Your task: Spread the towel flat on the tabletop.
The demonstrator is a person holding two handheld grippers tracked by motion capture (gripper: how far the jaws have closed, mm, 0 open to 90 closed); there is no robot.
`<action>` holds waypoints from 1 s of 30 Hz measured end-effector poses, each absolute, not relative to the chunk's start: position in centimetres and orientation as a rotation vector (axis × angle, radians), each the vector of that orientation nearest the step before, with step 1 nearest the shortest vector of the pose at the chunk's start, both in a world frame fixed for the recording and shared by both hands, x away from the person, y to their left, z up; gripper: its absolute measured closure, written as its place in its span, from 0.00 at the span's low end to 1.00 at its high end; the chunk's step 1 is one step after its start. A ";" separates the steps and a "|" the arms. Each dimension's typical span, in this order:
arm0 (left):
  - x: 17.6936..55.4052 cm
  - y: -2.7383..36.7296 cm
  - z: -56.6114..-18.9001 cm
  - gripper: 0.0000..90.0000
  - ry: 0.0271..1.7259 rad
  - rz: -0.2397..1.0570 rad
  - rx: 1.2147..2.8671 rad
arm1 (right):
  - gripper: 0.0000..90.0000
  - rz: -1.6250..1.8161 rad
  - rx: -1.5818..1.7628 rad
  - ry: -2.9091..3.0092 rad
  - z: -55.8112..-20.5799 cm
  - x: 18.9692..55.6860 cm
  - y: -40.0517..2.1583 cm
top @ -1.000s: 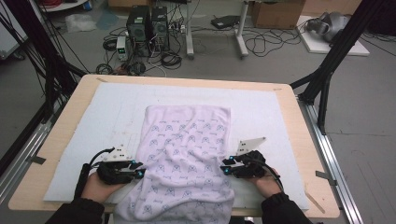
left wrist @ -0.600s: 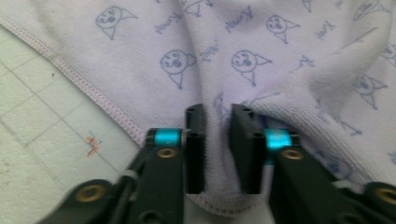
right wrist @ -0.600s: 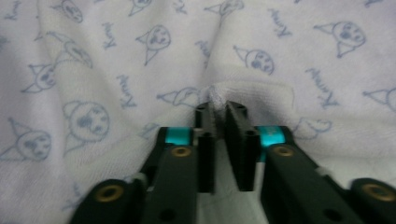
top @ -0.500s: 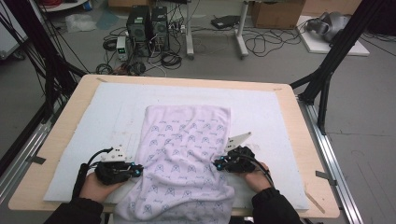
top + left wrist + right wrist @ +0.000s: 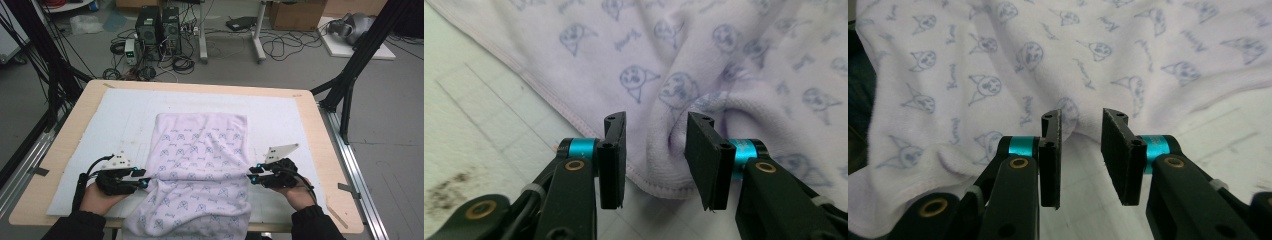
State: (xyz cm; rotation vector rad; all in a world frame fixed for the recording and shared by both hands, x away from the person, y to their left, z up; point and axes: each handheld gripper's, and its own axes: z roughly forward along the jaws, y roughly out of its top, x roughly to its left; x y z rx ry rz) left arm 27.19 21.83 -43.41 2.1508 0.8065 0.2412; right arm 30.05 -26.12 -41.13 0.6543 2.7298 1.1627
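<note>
Nearest, at the table's near edge: two sleeved forearms, a hand on each tool. Left gripper point(image 5: 142, 183) at the towel's left edge, jaws pointing inward toward the cloth. In the left gripper view point(image 5: 656, 160), jaws parted, having just been opening; a bunched fold of towel point(image 5: 704, 75) with its stitched hem in the gap between them, pads not pressing on it. Right gripper point(image 5: 251, 179) at the towel's right edge, jaws also pointing inward. In the right gripper view point(image 5: 1081, 162), jaws likewise parted after just opening; towel edge point(image 5: 998, 65) just beyond the tips, bare mat in the gap, nothing pinched. Grey three-cornered plates on top of both tools, cables trailing back along the wrists.

Between the two tools: the towel point(image 5: 200, 165), pale lilac with small blue cartoon faces, lying on the white mat point(image 5: 100, 120). Near end rumpled and hanging over the table's point(image 5: 65, 125) front edge; creases running across between the two grippers. Far end flat and smooth, corners squared, reaching about the middle of the mat.

Beyond the towel: bare white mat to the far edge, wooden table rim around it, metal rails along both sides.

Farther off, on the floor: computer towers point(image 5: 159, 27) with tangled cables, a desk's metal legs, a cardboard box point(image 5: 295, 14), black frame struts at left and right.
</note>
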 end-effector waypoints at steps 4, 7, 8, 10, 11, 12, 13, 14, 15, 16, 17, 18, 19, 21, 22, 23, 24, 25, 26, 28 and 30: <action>27.4 21.1 -44.3 0.92 0.805 0.271 2.165 | 0.73 1.141 0.692 2.774 -43.2 30.9 -24.4; 27.9 21.0 -43.9 0.95 0.810 0.300 2.180 | 0.90 1.112 0.659 2.775 -43.7 31.4 -23.4; 28.2 21.0 -43.8 0.95 0.826 0.322 2.168 | 0.92 1.098 0.657 2.783 -43.5 31.5 -23.3; 28.7 21.0 -43.5 0.95 0.846 0.366 2.158 | 0.94 1.082 0.651 2.781 -43.3 31.9 -23.4; 29.1 21.1 -43.4 0.95 0.860 0.385 2.152 | 0.94 1.064 0.667 2.767 -43.1 32.0 -23.6; 29.5 21.1 -43.2 0.95 0.872 0.392 2.145 | 0.94 1.039 0.694 2.753 -42.9 32.2 -23.8; 29.9 21.1 -43.0 0.94 0.883 0.399 2.138 | 0.94 1.021 0.708 2.736 -42.6 32.4 -24.1; 30.2 21.1 -42.9 0.91 0.898 0.414 2.132 | 0.94 1.020 0.718 2.719 -42.3 32.6 -24.3; 30.4 21.1 -42.8 0.88 0.907 0.422 2.128 | 0.93 1.027 0.730 2.707 -42.1 32.7 -24.4; 30.5 21.1 -42.6 0.84 0.914 0.419 2.114 | 0.91 1.024 0.734 2.696 -42.1 32.8 -24.3; 30.4 21.1 -42.5 0.80 0.907 0.414 2.099 | 0.85 1.022 0.734 2.685 -42.0 32.7 -24.2; 30.2 21.3 -42.2 0.76 0.897 0.412 2.091 | 0.80 1.026 0.733 2.667 -41.9 32.5 -24.2; 29.9 21.5 -42.0 0.75 0.891 0.416 2.088 | 0.79 1.045 0.737 2.648 -41.6 32.2 -24.3; 29.0 22.2 -41.7 0.71 0.887 0.421 2.079 | 0.77 1.094 0.716 2.617 -40.9 31.4 -24.8; 28.5 22.5 -41.5 0.69 0.882 0.416 2.072 | 0.77 1.128 0.701 2.610 -40.7 31.0 -24.9; 27.9 22.8 -41.5 0.68 0.871 0.399 2.067 | 0.77 1.162 0.681 2.620 -40.5 30.5 -25.0; 27.5 23.0 -41.6 0.69 0.858 0.375 2.069 | 0.77 1.174 0.669 2.627 -40.5 29.9 -25.0; 27.2 23.0 -41.8 0.72 0.849 0.350 2.074 | 0.76 1.173 0.638 2.635 -40.7 29.4 -25.0; 27.0 22.9 -42.1 0.74 0.844 0.333 2.098 | 0.75 1.177 0.618 2.663 -41.0 29.0 -24.9; 27.2 22.4 -42.9 0.74 0.859 0.308 2.134 | 0.72 1.151 0.614 2.705 -42.0 28.6 -24.5; 27.6 21.8 -43.5 0.78 0.857 0.297 2.155 | 0.71 1.128 0.614 2.747 -42.9 28.5 -24.1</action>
